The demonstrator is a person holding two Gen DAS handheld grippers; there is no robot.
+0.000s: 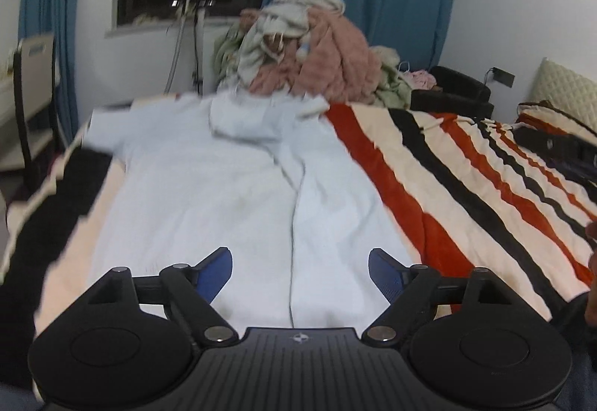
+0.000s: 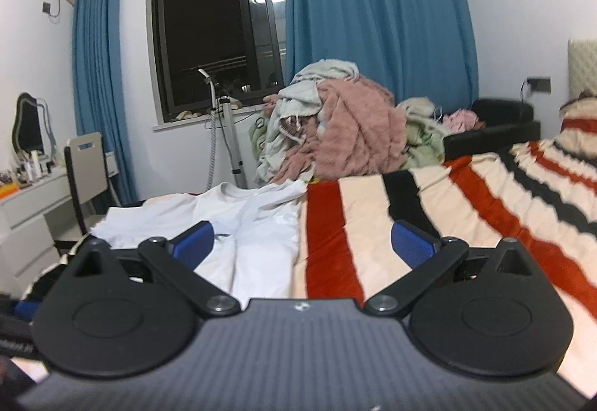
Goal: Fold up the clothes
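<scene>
A white short-sleeved shirt (image 1: 209, 194) lies spread flat on the striped blanket (image 1: 466, 187), collar towards the far end of the bed. My left gripper (image 1: 300, 261) is open and empty, hovering just above the shirt's near hem. The shirt also shows in the right wrist view (image 2: 253, 224), lying to the left. My right gripper (image 2: 302, 239) is open and empty, above the shirt's right edge and the red, cream and black blanket (image 2: 466, 205).
A heap of pink, grey and green clothes (image 1: 309, 52) is piled at the far end of the bed (image 2: 335, 127). A black armchair (image 2: 492, 127) stands at the right. A chair (image 2: 86, 168), a white desk (image 2: 26, 217) and a metal stand (image 2: 231, 134) stand at the left below the window.
</scene>
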